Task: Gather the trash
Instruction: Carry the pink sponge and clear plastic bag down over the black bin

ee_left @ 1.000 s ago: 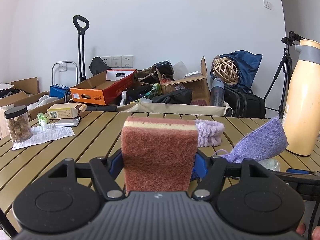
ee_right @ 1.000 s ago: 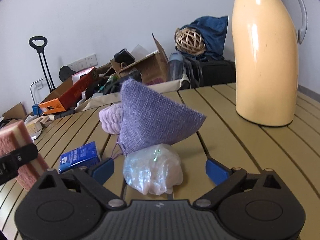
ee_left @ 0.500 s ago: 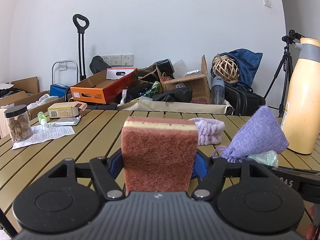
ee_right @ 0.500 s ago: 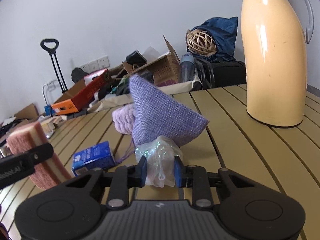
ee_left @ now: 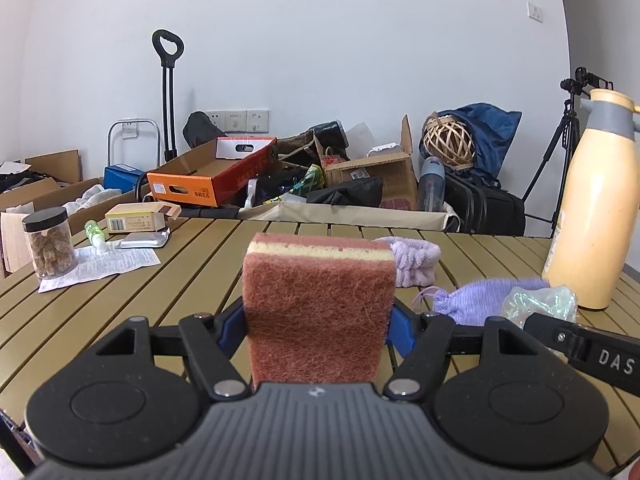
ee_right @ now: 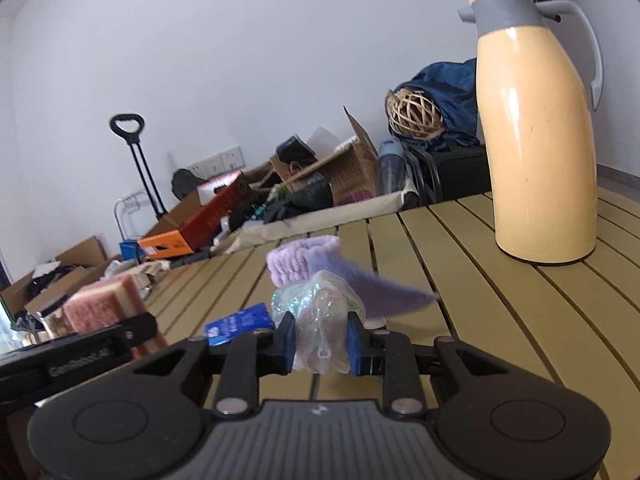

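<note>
My left gripper (ee_left: 318, 316) is shut on a pink-brown scouring sponge (ee_left: 316, 300) that stands upright between its blue pads, above the slatted table (ee_left: 192, 264). My right gripper (ee_right: 320, 340) is shut on a crumpled wad of iridescent clear plastic (ee_right: 316, 312), held just above the table. That wad (ee_left: 540, 300) also shows at the right of the left wrist view. Just behind it a purple cloth pouch (ee_right: 376, 288) lies on the slats. A blue packet (ee_right: 240, 322) lies to the left of my right gripper.
A tall cream thermos jug (ee_right: 540, 140) stands at the right. A fluffy lilac band (ee_right: 300, 260) lies mid-table. At the far left stand a jar of brown lumps (ee_left: 50, 244), a printed leaflet (ee_left: 104, 264) and a small carton (ee_left: 136, 220). Cluttered boxes lie beyond the far edge.
My right gripper closed on the plastic wad and lifted it a little. The purple pouch that stood over the wad has dropped flat onto the table. The sponge stays held.
</note>
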Demonstrator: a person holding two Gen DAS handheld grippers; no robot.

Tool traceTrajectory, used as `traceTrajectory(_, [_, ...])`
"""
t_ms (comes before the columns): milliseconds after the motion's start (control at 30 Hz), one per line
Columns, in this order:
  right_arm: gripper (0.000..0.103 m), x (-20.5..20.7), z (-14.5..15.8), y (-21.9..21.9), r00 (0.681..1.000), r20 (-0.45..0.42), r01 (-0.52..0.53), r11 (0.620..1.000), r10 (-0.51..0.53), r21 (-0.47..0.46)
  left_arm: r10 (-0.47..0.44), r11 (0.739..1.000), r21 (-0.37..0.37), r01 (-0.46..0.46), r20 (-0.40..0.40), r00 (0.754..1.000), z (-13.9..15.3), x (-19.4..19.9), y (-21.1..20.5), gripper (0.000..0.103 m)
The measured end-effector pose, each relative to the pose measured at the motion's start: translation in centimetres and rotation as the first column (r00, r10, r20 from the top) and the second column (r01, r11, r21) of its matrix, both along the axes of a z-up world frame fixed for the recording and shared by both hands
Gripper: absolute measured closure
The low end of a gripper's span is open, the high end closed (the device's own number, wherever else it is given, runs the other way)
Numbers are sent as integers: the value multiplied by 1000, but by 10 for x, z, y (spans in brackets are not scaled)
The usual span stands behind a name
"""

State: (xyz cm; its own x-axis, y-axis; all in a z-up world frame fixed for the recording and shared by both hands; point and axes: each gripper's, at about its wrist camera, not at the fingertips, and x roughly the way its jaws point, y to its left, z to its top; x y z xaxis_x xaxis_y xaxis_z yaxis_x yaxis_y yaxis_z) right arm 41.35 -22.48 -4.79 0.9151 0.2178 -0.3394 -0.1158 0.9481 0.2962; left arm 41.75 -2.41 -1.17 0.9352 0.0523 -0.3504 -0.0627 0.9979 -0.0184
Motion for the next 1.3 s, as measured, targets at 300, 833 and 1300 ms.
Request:
traceTrajectory(300, [79,-41,7,-1,999,42,-15,1000,14,15,-13,1000,-2,13,12,1000,4,-34,-1,33])
traceTrajectory(833, [79,-123,-14,5,995,57,-83,994,87,-69,-44,999,-11,44,-5,999,-20,-102,5,33])
traceTrajectory(1300, [79,-174,-42,14,988,-37,-153,978,149,-141,-80,996,37,82,-44,996,-44,-157,8,33])
